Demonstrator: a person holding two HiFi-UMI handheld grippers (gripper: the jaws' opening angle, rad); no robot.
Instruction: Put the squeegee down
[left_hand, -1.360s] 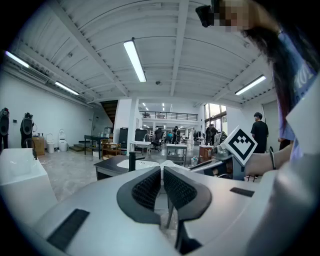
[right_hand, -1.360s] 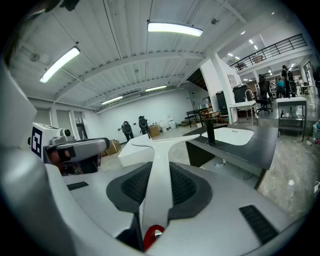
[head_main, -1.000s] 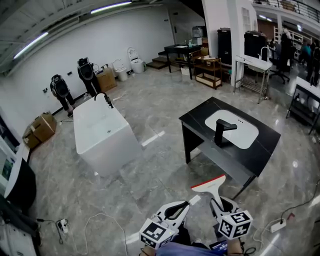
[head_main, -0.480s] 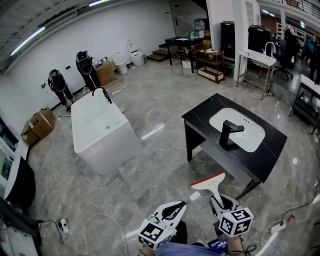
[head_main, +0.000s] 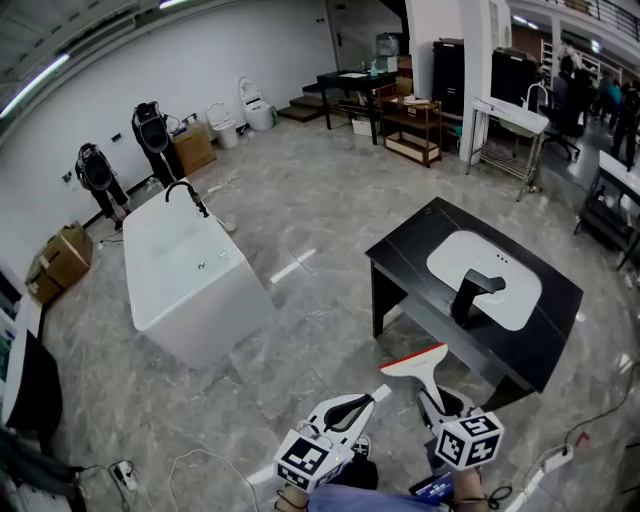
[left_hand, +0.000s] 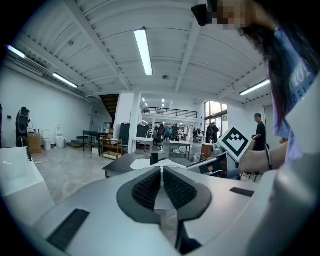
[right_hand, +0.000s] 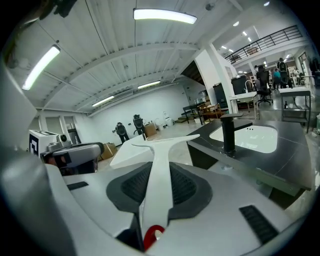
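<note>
head view shows the carry step, not the set-down itself: the right gripper (head_main: 436, 405) is clenched on the white handle of the squeegee (head_main: 420, 364). the squeegee hangs in the air just short of the near corner of the black counter (head_main: 560, 305), its red-edged blade leading and touching nothing. right gripper view bears this out. both pads press the handle, and the blade points toward the counter's near edge, with the black faucet (right_hand: 229, 134) and white basin (right_hand: 250, 139) set into the counter beyond. the left gripper (left_hand: 162, 176) has its jaws drawn together on nothing and rides beside the right one, on the side away from the counter. next, i judge, the squeegee needs bringing over a bare stretch of the counter, lowering until it rests flat and clear of the faucet, and only then letting go.
</note>
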